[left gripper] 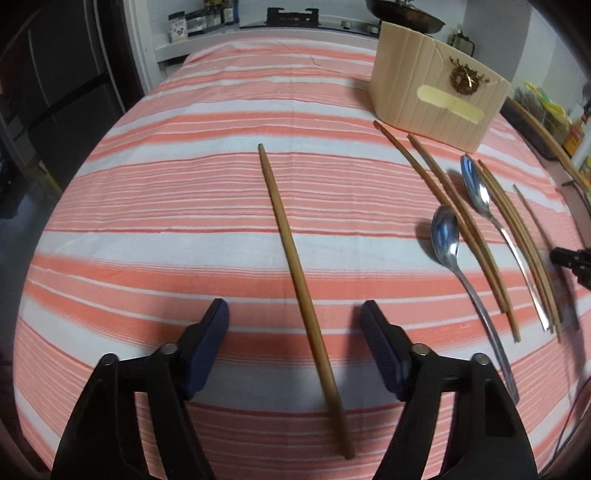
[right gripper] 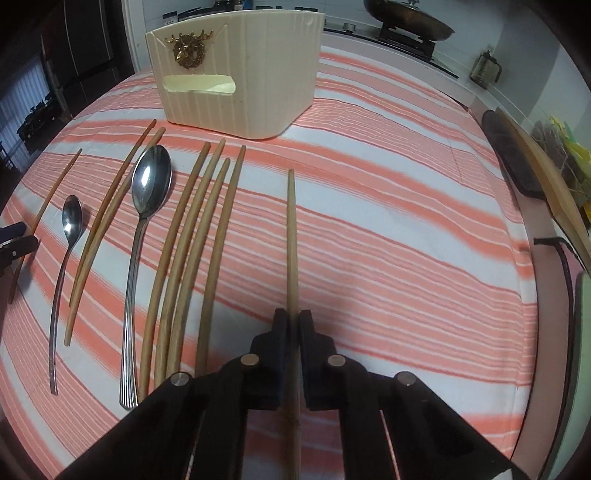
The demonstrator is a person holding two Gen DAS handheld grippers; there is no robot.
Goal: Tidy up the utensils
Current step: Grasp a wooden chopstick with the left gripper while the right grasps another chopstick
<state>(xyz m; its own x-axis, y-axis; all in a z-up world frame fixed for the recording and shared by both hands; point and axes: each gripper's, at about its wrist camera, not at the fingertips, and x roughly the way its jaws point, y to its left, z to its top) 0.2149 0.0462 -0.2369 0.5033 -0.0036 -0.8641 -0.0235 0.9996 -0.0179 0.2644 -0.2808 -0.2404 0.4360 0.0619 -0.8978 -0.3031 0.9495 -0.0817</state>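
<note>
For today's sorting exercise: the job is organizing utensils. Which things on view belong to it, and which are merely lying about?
Belonging: cream holder box, chopstick clamped in the right gripper, lone chopstick between the open left gripper fingers, large spoon, small spoon.

Lying about: wok, jars, striped cloth.

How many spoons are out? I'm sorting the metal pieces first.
2. The large spoon lies between the darker chopstick pair and the group of four pale chopsticks. The small spoon lies further left. Whether the cream holder hides more can't be seen.
</note>
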